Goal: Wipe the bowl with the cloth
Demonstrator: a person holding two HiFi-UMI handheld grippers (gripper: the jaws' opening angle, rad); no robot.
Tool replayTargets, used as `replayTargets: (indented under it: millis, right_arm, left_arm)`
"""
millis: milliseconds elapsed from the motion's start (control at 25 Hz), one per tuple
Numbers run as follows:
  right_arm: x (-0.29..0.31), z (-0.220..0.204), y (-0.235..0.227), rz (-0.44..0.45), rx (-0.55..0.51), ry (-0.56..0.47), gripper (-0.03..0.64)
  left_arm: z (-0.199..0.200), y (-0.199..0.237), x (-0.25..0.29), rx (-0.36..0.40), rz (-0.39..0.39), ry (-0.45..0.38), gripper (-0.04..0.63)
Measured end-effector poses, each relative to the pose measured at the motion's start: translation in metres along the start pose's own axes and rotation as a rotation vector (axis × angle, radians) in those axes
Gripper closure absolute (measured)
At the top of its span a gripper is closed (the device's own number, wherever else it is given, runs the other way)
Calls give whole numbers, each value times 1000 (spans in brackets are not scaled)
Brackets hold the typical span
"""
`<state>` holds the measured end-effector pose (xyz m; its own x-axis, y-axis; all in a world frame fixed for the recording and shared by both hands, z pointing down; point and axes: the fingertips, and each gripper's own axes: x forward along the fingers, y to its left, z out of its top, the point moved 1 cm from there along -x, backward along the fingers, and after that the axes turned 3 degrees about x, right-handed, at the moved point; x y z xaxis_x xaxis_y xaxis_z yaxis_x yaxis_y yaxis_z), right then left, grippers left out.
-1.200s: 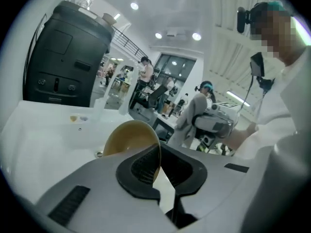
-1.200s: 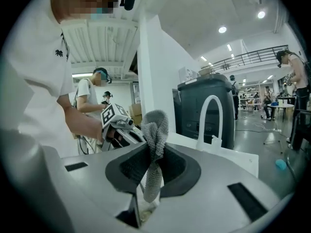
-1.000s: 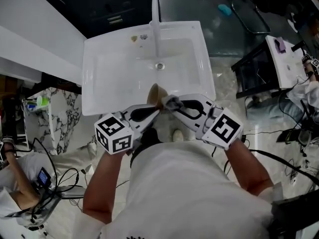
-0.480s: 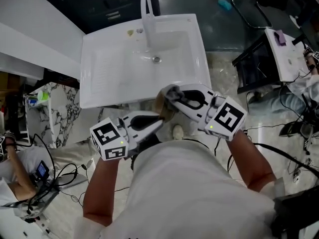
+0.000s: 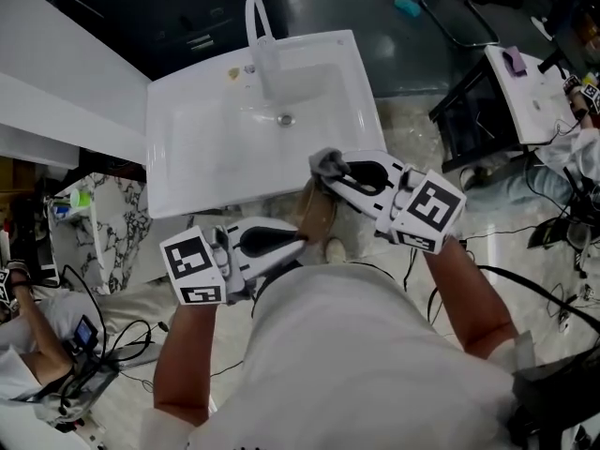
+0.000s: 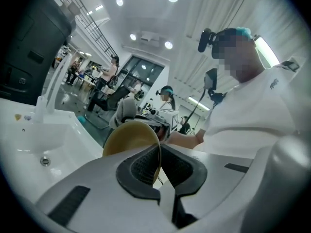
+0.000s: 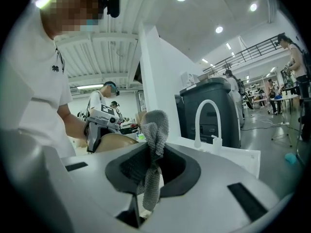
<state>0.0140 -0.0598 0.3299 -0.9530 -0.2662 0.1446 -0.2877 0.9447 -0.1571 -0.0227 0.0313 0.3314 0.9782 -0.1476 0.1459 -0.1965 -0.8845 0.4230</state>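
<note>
Bowl rim is all that our left gripper [image 6: 159, 154] has hold of. In the left gripper view its jaws stand nearly together, pinching the thin edge of the tan bowl [image 6: 127, 139], and the lower part of the bowl disappears behind the gripper's white body. From that view we cannot say for sure which face of the bowl is turned toward us.

From the head view we get only a slice of the bowl. It is tipped on edge in the air, just off the near edge of the white sink [image 5: 187, 162] and between the two grippers, and the tools cover the rest of it.

Our right gripper [image 7: 154, 149] is clamped on the grey knit cloth [image 7: 155, 127]. A bunch of cloth stands up above the pads and a tail hangs down through the gap, its end lost behind the base of the jaws. In the head view the cloth is a small grey lump at that gripper's tip, just beside the bowl's upper edge, and we cannot tell whether the two touch. In the right gripper view the bowl is a tan curve low on the left, partly hidden by the left gripper.

The white faucet [image 5: 255, 22] arches at the back of the sink.
</note>
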Motion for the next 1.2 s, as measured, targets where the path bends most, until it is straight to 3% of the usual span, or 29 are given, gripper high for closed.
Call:
replayTargets:
  millis: [400, 1200]
  right_arm:
    - [1, -7, -3, 13, 5, 9, 571]
    - [12, -48, 15, 59, 32, 112, 571]
  left_arm:
    - [16, -14, -6, 7, -61, -80, 576]
    - [47, -5, -11, -18, -57, -221, 577]
